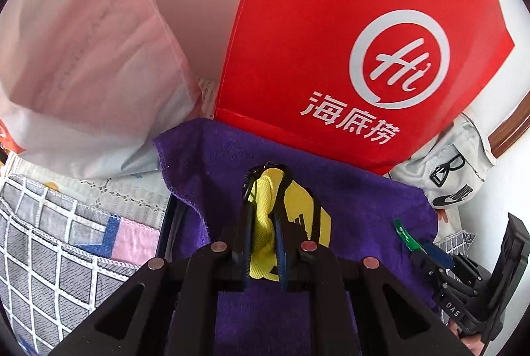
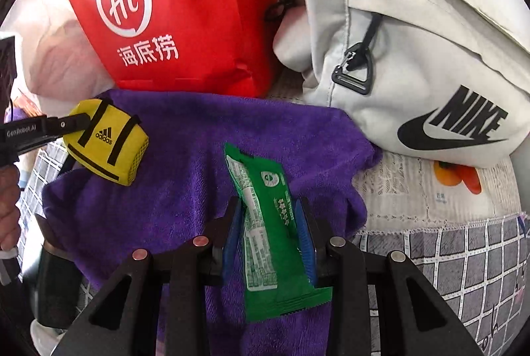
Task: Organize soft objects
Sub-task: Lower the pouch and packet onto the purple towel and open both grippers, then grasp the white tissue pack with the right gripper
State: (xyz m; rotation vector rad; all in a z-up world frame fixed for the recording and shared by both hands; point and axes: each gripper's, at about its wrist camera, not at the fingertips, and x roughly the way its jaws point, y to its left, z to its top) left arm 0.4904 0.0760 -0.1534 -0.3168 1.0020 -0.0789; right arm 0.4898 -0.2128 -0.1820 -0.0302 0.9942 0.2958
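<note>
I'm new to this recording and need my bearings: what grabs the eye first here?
The big red bag with a white logo stands at the back, with a white Nike bag to its right. In front lies a purple towel; above it the left tool pinches a yellow Adidas pouch, and the right tool grips a green packet.

White wall (image 1: 195, 1) behind, bright daylight on it. Brown wooden edge (image 1: 510, 130) at far right. Table under lacy white cover (image 2: 407, 190) with small orange picture (image 2: 457, 175). Grey checked cloth (image 1: 49, 250) with white lines, pink patch
</note>
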